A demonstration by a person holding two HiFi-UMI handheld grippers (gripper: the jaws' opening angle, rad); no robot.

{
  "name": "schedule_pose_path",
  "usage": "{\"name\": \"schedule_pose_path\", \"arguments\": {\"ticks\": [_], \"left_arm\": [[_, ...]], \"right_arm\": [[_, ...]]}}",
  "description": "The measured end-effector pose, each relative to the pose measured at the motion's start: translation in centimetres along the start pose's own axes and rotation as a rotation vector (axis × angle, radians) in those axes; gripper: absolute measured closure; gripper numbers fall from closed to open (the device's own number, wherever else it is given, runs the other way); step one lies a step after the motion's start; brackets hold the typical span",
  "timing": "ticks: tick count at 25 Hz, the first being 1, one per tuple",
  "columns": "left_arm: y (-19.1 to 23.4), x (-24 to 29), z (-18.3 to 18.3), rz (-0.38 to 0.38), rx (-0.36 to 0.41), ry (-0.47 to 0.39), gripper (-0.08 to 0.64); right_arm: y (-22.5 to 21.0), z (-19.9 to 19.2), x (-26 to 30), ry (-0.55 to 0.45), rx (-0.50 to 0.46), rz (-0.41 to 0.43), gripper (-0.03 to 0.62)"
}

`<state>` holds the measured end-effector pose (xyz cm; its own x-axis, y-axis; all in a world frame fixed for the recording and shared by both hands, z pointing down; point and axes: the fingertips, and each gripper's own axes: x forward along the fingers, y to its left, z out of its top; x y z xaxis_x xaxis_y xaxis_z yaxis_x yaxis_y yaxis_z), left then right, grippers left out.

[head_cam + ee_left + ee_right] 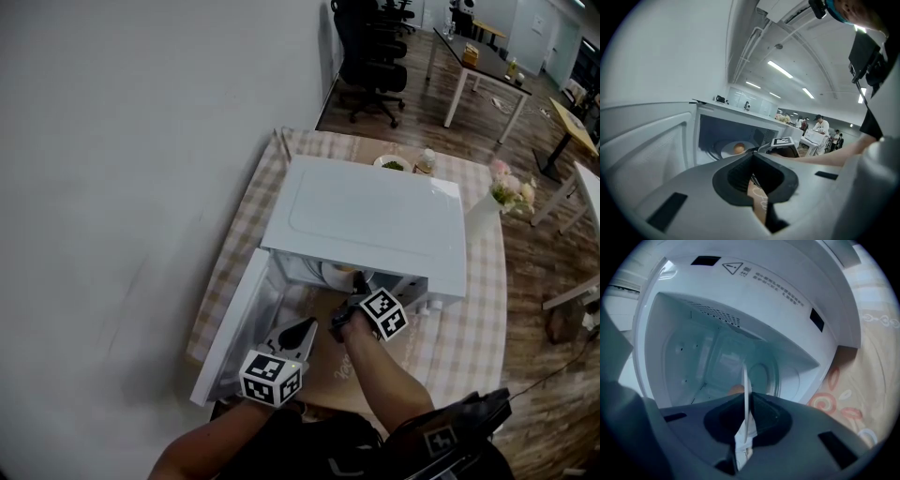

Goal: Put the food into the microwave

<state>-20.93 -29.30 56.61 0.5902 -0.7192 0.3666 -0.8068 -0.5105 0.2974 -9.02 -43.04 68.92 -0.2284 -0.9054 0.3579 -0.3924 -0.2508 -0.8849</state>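
Observation:
A white microwave (375, 220) stands on the checked table, its door (234, 323) swung open to the left. My right gripper (352, 309) reaches into the cavity, shut on the rim of a white plate (745, 394), which the right gripper view shows edge-on between the jaws. On the plate lies a round orange-brown piece of food (738, 148), inside the cavity over the turntable. My left gripper (295, 336) hovers by the open door in front of the cavity. Its jaws are shut, with nothing between them.
Behind the microwave stand a small bowl of greens (392, 165) and a little bottle (427, 159). At the right is a vase of flowers (502, 192). A white wall runs along the left. Desks and office chairs (370, 56) stand beyond the table.

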Motion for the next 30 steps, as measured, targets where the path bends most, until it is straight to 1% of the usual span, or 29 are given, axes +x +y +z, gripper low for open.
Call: {"name": "schedule_pose_path", "arguments": {"ticks": [2,8,16,18,21,24,30], "left_arm": [[0.3,0.1,-0.2,0.0,-0.001,0.008,0.552],[0.4,0.6,-0.3,-0.025,0.041,0.034,0.552],[0.6,0.5,-0.8,-0.041,0.052,0.064,0.552],[0.5,0.5,-0.8,-0.046,0.052,0.065,0.552],[0.4,0.4,-0.8,-0.052,0.043,0.064,0.552],[0.3,0.4,-1.0,-0.053,0.041,0.064,0.552],[0.0,0.2,-1.4,-0.06,0.052,0.069,0.552]], "right_arm": [[-0.3,0.0,0.4,-0.006,0.003,-0.01,0.566],[-0.4,0.4,1.7,-0.034,0.01,0.001,0.566],[0.2,1.2,2.3,-0.067,-0.087,-0.016,0.566],[0.2,1.3,2.2,-0.069,-0.126,-0.028,0.566],[0.1,1.3,1.9,-0.072,-0.215,-0.048,0.555],[0.1,1.2,1.9,-0.066,-0.307,-0.067,0.526],[-0.2,1.1,1.6,-0.052,-0.443,-0.11,0.503]]}}
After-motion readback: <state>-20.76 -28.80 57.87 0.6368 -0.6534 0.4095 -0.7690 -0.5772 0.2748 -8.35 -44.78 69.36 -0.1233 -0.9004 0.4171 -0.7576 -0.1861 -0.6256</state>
